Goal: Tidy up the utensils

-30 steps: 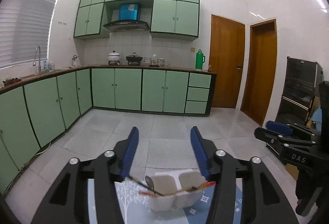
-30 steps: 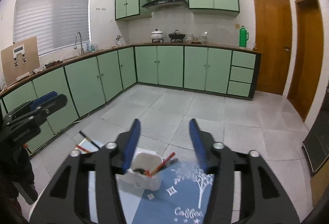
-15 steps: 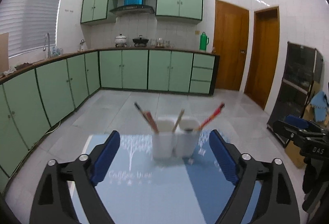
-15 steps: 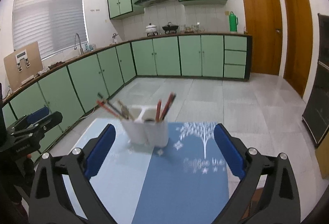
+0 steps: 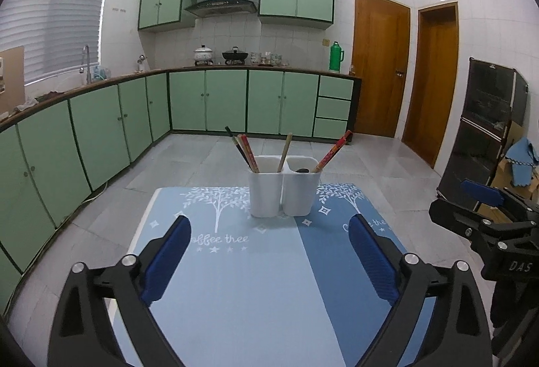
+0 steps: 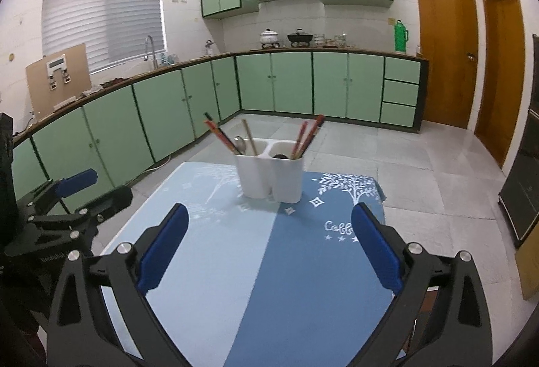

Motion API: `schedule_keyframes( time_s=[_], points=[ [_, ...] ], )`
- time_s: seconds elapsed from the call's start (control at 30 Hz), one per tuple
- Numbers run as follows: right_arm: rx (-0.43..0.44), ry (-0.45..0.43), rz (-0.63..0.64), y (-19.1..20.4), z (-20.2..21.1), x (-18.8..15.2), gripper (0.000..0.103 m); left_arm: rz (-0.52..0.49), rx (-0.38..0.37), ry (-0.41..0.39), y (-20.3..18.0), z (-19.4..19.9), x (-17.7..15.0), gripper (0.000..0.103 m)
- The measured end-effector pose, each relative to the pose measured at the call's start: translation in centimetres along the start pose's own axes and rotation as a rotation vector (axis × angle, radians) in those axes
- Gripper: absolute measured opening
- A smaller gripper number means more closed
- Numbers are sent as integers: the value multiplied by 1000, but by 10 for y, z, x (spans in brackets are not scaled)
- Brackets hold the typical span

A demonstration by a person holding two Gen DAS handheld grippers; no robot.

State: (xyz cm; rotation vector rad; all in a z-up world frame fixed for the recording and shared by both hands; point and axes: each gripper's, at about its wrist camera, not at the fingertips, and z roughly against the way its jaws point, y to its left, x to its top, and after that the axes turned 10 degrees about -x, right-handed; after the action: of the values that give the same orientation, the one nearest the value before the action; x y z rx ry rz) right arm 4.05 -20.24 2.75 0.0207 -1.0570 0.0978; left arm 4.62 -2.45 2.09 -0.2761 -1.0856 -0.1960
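1. Left tongs (image 5: 269,252): spread wide and holding nothing, poised above the blue tabletop (image 5: 256,293); the blue pads (image 5: 166,257) stand well apart on either side of the view.
2. Right tongs (image 6: 269,249): likewise spread wide and empty, over the same patterned cloth.
3. White two-compartment holder (image 5: 284,195): upright on the tabletop, ahead of both tongs and roughly centred between the fingers of each, clear of any contact.
4. Left compartment, seen from the left tongs: dark and red chopsticks (image 5: 244,149) leaning left, plus one pale wooden stick (image 5: 285,151) near the divider.
5. Right compartment: red chopsticks (image 5: 331,151) leaning right, beside a dark item whose identity cannot be made out.
6. From the right tongs, a spoon bowl (image 6: 239,142) shows in the left compartment.
7. The right tongs' body appears at the right edge of the left wrist view.
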Motion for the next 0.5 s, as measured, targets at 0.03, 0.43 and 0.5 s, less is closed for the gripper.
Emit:
schedule_keyframes(
  time_s=[0.03, 0.43, 0.5],
  points=[
    [5, -1, 0, 1, 2, 0, 95, -1, 3, -3, 0, 3, -2, 95],
    [14, -20, 3, 8, 24, -1, 96, -2, 11, -36, -5, 31, -5, 97],
    [20, -18, -4, 7, 26, -1, 96, -7, 12, -36, -7, 32, -5, 97]
  ],
)
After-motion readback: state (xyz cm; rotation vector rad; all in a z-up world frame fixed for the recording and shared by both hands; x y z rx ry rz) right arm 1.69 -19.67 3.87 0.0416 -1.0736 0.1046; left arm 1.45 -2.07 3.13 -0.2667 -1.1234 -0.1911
